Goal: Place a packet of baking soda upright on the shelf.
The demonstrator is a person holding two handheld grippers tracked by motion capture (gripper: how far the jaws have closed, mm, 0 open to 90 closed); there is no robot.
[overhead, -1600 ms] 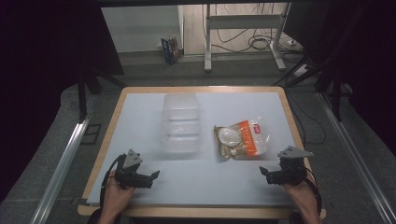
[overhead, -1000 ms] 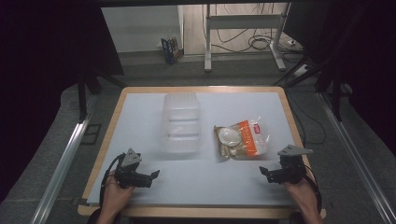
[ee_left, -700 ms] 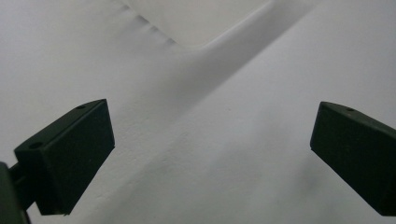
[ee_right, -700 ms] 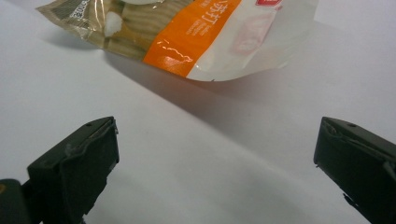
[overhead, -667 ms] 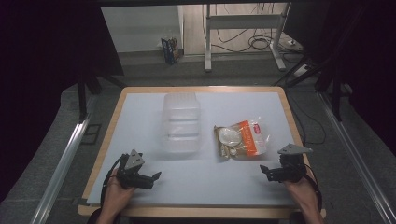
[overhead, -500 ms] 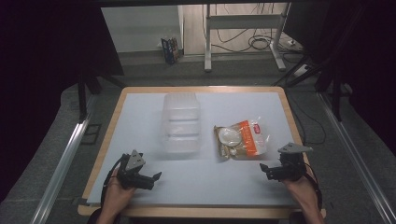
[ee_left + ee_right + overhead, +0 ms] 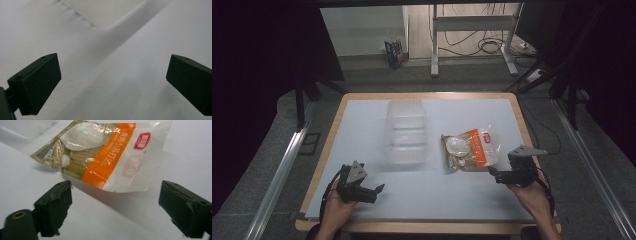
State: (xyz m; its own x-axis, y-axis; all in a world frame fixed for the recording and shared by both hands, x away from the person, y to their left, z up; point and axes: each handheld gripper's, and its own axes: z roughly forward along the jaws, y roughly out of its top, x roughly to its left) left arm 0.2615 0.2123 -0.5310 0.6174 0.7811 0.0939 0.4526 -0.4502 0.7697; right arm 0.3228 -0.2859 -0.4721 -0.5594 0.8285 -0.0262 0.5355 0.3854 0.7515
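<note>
High view: the snack packet (image 7: 472, 150) lies flat on the table (image 7: 362, 125), right of centre, long axis running from about 8 o'clock to 2 o'clock, its red label end toward 2 o'clock. The clear plastic container (image 7: 406, 131) lies just beside it at 9 o'clock, apart from it, long axis 12 to 6. The right tool (image 7: 494, 175) sits near the packet's 5 o'clock corner, not touching, pointing toward 9 o'clock. The left tool (image 7: 378, 190) rests near the table's 7 o'clock corner, well apart from both things, jaws spread. Open white surface runs along the near edge between the tools.

Left gripper view: both jaws stand wide apart over bare table; the container's corner (image 7: 105, 12) shows at 12 o'clock.

Right gripper view: the jaws have just been closing slightly, yet stand apart with nothing between them. The packet (image 7: 100, 157) lies beyond the tips; its orange band and printed lettering are legible here, unlike from above.
</note>
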